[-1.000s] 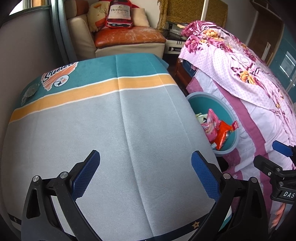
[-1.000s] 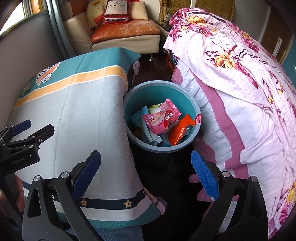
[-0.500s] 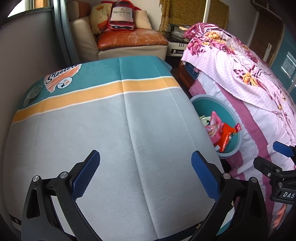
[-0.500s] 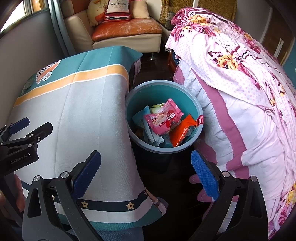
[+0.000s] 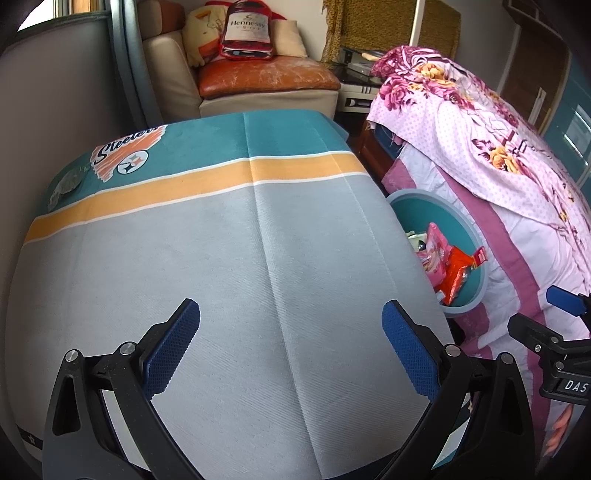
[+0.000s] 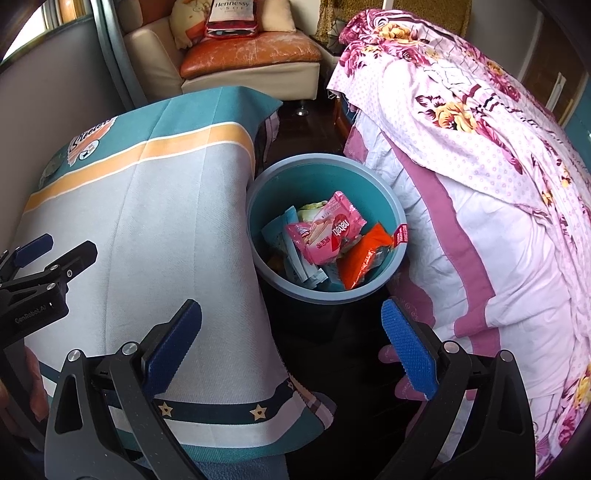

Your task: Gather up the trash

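A teal trash bin (image 6: 391,206) stands on the floor between the table and the bed. It holds a pink wafer packet (image 6: 325,232), an orange wrapper (image 6: 365,254) and pale blue packets (image 6: 291,251). The bin also shows in the left wrist view (image 5: 458,218). My left gripper (image 5: 291,345) is open and empty above the cloth-covered table (image 5: 221,251). My right gripper (image 6: 291,349) is open and empty, near the table's edge and in front of the bin.
A bed with a pink floral quilt (image 6: 480,155) fills the right side. A beige sofa with an orange cushion (image 5: 266,74) and a Hennessy bag (image 5: 245,31) stands behind the table. A grey wall panel (image 5: 55,110) is at the left.
Both grippers have drawn back a little toward me, so the table and bin look slightly farther away. Both stay open and empty.
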### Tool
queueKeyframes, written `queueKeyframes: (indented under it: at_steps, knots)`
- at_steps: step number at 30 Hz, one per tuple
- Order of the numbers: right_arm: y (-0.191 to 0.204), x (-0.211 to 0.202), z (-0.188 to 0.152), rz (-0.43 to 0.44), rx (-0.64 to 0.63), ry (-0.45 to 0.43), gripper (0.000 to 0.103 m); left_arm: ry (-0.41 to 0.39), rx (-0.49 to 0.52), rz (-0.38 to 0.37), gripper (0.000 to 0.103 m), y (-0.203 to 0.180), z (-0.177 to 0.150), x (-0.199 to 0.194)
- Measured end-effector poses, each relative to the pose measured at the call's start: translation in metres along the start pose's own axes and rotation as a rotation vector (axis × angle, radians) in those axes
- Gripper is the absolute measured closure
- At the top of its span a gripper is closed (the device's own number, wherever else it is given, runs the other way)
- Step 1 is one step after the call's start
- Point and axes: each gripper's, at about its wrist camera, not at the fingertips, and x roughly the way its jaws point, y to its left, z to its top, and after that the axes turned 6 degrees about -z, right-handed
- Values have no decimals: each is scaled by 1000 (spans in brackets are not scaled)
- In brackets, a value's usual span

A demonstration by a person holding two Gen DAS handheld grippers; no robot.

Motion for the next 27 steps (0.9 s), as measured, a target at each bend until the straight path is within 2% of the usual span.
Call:
queueKeyframes:
  at_steps: [27]
  knots:
    - [5,9,8,-7,-4,21,9,4,-12,9,4,10,2,8]
